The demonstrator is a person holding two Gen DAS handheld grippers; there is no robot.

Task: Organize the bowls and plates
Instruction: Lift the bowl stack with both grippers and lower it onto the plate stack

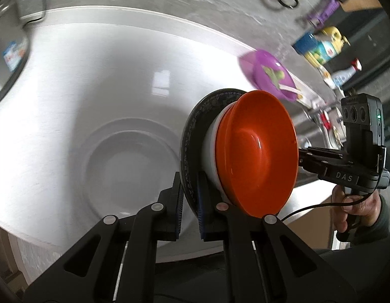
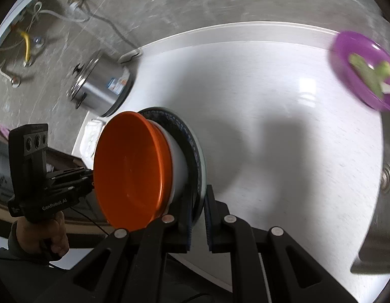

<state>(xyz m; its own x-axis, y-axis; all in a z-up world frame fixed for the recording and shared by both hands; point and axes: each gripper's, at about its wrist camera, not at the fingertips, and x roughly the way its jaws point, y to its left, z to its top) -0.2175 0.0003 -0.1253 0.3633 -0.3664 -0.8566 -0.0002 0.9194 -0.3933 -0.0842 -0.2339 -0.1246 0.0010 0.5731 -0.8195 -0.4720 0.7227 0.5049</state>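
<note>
Centre frame, left tongs (image 1: 189, 203) and right tongs (image 2: 197, 217) both pinching dark plate (image 1: 192, 126) rim, white bowl (image 1: 210, 156) and orange bowl (image 1: 258, 151) stacked on it, above white counter (image 1: 94, 75).

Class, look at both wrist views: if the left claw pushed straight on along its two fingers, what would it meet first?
The left claw already grips the rim of the dark patterned plate that carries the stacked white bowl and orange bowl. Beyond the plate probably lies the white countertop; depth is unclear.
</note>
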